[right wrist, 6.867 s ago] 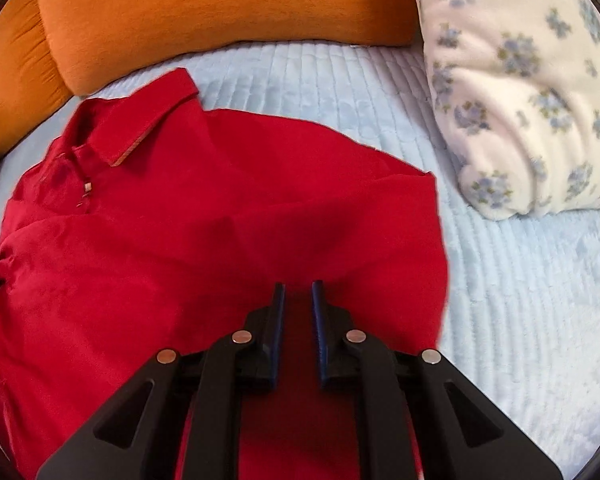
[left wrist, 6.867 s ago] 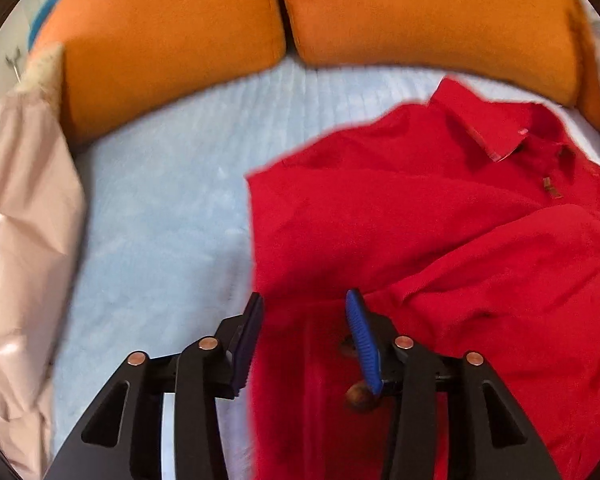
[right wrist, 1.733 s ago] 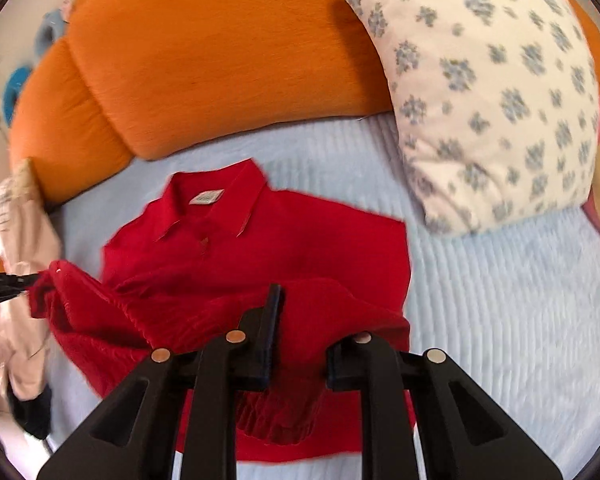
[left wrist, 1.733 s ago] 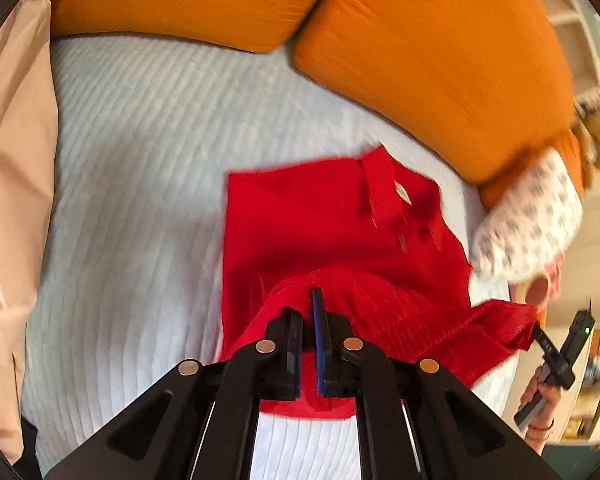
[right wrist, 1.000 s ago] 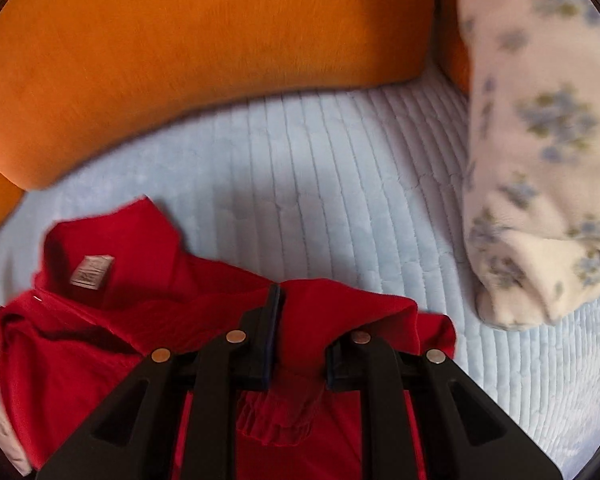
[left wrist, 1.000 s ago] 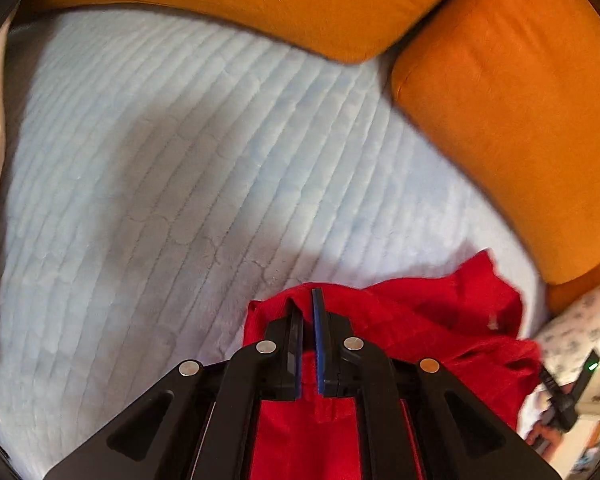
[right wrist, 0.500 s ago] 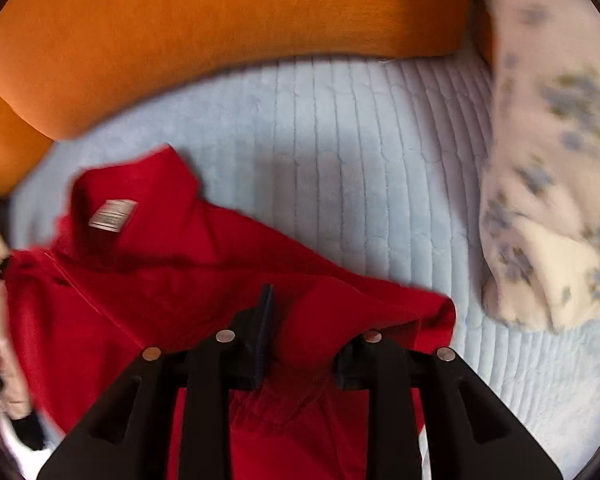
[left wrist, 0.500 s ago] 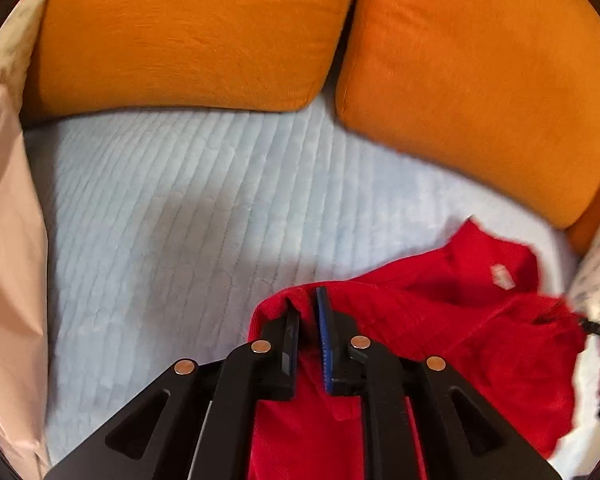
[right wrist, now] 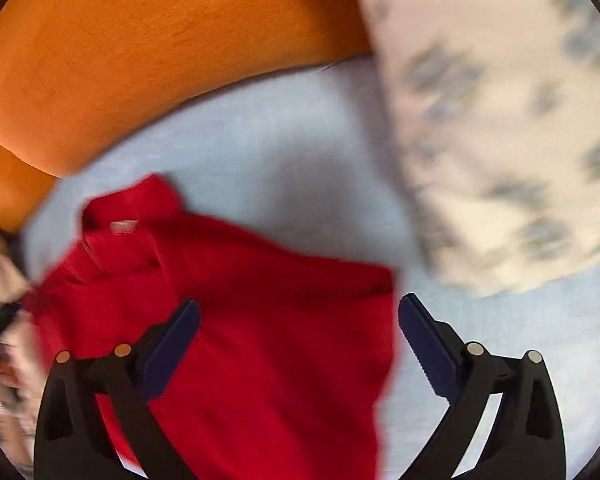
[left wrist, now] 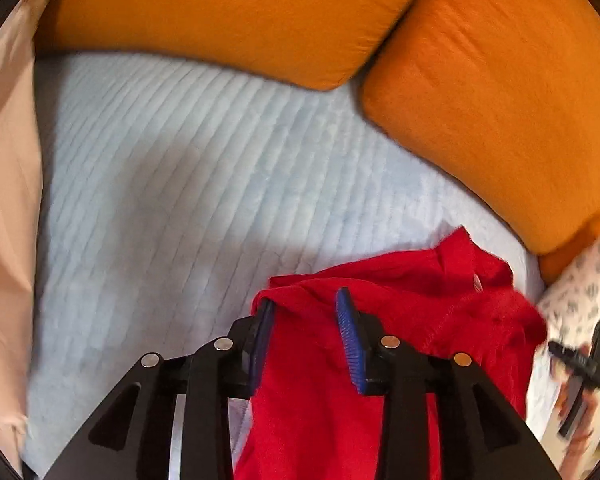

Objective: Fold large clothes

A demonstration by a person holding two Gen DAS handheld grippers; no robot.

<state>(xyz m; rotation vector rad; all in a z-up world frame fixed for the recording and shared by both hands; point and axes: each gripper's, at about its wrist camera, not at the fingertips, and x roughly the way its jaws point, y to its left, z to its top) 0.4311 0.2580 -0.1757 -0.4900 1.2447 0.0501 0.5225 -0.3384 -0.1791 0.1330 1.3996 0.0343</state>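
The red polo shirt point(right wrist: 260, 320) is showing a pale neck label point(right wrist: 123, 227), too blurred to read. Orange cushions point(left wrist: 500, 100) are lying at twelve o'clock, a floral pillow point(right wrist: 500, 140) at two. The left gripper point(left wrist: 306, 312) fingers are partly parted over a fold, having just been opening; the right gripper point(right wrist: 298, 320) fingers, just opened, are standing wide above the shirt.

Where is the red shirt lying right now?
The red shirt lies bunched on the pale blue quilt, low in both views, below the orange cushions and left of the flowered pillow.

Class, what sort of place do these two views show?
Probably a bedroom: a pale blue quilted bedspread, big orange cushions along its far edge, and a white pillow with blue flowers.
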